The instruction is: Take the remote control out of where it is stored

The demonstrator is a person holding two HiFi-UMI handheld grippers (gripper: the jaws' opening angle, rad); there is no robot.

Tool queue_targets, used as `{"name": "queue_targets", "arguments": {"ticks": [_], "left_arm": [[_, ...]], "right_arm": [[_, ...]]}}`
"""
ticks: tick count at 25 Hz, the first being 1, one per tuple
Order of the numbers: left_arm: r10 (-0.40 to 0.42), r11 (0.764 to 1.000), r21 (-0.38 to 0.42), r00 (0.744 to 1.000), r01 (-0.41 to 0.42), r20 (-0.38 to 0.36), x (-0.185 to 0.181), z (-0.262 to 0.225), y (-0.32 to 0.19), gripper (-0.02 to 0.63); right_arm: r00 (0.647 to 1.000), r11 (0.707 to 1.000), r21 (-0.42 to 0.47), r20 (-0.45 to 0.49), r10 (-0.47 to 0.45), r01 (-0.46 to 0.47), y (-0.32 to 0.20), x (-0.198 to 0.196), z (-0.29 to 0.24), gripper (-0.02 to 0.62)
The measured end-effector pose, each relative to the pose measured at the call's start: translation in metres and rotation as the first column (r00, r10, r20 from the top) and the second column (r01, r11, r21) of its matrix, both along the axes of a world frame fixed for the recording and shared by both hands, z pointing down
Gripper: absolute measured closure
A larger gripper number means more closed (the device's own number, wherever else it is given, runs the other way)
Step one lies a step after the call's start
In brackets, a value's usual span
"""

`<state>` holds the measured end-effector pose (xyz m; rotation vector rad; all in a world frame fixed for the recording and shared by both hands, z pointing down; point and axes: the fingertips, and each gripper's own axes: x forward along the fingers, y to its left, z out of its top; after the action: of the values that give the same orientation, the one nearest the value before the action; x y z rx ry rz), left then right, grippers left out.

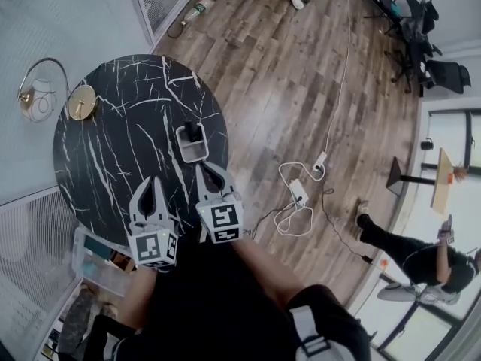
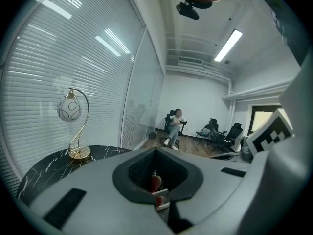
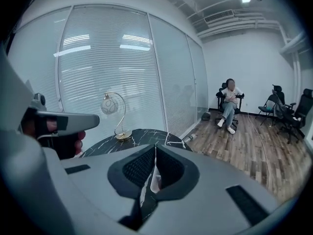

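Grippers first: we hold the left gripper (image 1: pixel 153 190) and the right gripper (image 1: pixel 211 179) side by side over the near edge of the round black marble table (image 1: pixel 113 141), and both are empty. In the left gripper view its two jaws meet along a single seam with nothing between them. In the right gripper view the right gripper's jaws likewise press together on nothing. The remote control (image 1: pixel 194 131) stands upright, dark and slim, in a small pale holder (image 1: pixel 189 153) on the table's right side, just ahead of the right gripper's tips in the head view. At the far left of the table stands a lamp (image 1: pixel 46 95) with a round shade and a gold base; we see it in both gripper views too. Beyond the table lies wood flooring (image 1: pixel 285 74) with white cables and a power strip (image 1: pixel 298 192). One person (image 3: pixel 229 102) sits in an office chair near the far wall, and another person (image 1: pixel 409 254) appears at the head view's lower right.
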<state>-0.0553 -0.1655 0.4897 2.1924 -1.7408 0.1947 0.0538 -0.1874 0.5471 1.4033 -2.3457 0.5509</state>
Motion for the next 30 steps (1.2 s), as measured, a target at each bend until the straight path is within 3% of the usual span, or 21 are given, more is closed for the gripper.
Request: {"name": "queue_targets", "arguments": {"ticks": [8, 13, 21, 30], "left_arm": [[-0.018, 1.000, -0.024, 1.000, 0.018, -0.018, 0.003, 0.014, -0.036, 0.609], [-0.032, 0.997, -0.069, 0.997, 0.027, -0.069, 0.002, 0.030, -0.048, 0.609], [-0.068, 0.994, -0.089, 0.995, 0.062, -0.067, 0.000, 0.048, -0.059, 0.609], [-0.131, 0.982, -0.154, 0.983, 0.111, -0.128, -0.004, 0.071, -0.065, 0.609]], "right_arm": [[1.000, 0.997, -0.081, -0.029, 0.002, -0.004, -0.045, -0.004, 0.048, 0.583], [0.999, 0.990, -0.140, -0.036, 0.014, -0.018, -0.071, -0.010, 0.082, 0.535], [0.996, 0.970, -0.241, -0.089, 0.019, -0.040, -0.095, -0.014, 0.139, 0.433], [0.993, 0.973, -0.226, -0.114, 0.032, -0.057, -0.110, -0.020, 0.158, 0.397]]}}
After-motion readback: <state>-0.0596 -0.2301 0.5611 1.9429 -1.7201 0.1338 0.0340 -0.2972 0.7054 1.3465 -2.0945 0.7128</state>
